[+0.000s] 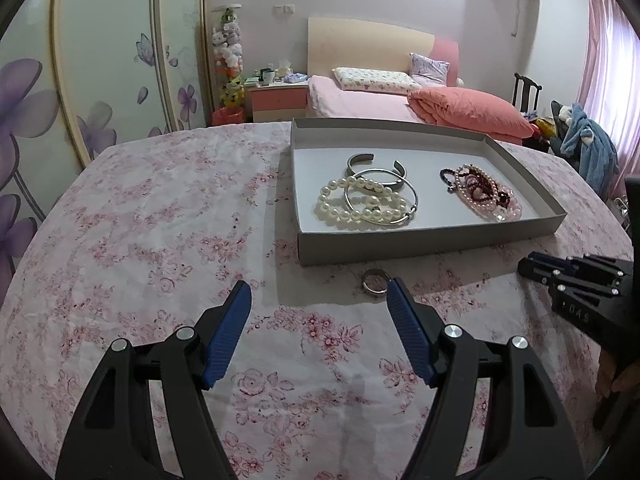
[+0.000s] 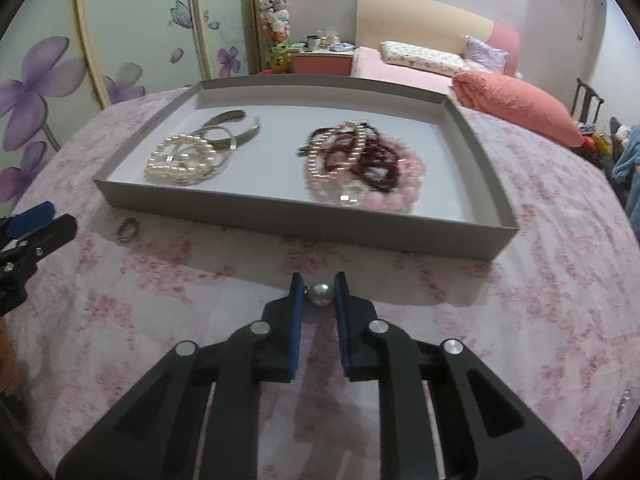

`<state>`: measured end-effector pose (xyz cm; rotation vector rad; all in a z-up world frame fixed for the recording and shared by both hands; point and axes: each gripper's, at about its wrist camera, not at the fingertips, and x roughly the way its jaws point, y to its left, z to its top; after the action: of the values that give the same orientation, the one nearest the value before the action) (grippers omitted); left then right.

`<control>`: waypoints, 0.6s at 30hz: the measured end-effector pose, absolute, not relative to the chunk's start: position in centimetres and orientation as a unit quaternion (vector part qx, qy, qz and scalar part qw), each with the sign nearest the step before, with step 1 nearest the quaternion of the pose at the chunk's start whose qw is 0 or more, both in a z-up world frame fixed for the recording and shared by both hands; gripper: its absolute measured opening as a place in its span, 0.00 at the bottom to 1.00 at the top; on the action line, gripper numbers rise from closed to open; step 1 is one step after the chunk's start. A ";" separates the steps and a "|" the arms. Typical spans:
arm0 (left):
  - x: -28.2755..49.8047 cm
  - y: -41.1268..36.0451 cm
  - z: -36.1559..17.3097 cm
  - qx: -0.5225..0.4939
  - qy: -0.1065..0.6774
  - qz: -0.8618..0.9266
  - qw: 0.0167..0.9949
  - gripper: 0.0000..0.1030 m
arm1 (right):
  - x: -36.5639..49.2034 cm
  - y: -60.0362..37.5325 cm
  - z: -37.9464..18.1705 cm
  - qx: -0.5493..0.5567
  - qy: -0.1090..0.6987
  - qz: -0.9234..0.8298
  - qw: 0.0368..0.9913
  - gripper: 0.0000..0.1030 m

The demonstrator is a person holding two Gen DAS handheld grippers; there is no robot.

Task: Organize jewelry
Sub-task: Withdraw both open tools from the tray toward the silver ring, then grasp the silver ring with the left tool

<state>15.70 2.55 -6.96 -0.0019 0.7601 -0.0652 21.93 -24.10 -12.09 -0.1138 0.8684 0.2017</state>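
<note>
1. The right gripper [image 2: 319,294], black with blue ribbed pads, pinched a small round silvery pearl bead [image 2: 321,294] between its fingertips, low over the pink floral tablecloth [image 2: 160,300].
2. The bead sat just in front of the shallow grey cardboard tray [image 2: 280,222], outside its near wall.
3. The left gripper [image 1: 319,294] stood spread wide with nothing between its pads.
4. A small metal ring [image 1: 375,280] lay on the cloth just beside the left gripper's right fingertip, near the tray's front wall.
5. Inside the tray lay white pearl bracelets with silver bangles [image 1: 366,196] on the left and pink and dark red bead strands [image 1: 482,194] on the right, well apart.
</note>
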 end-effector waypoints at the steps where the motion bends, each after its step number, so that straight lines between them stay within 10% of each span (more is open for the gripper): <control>1: 15.7 2.4 -6.9 0.000 0.372 -0.033 0.928 0.69 | 22.0 -24.5 -12.1 -0.053 0.420 0.092 0.901 0.16; 18: 18.6 -1.7 -9.0 0.023 0.420 -0.036 0.907 0.55 | 22.4 -26.3 -12.5 -0.034 0.424 0.087 0.901 0.16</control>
<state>18.55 -1.65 -8.98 0.0481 0.8662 -0.0744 22.38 -26.29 -12.46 -0.0712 0.8768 0.1794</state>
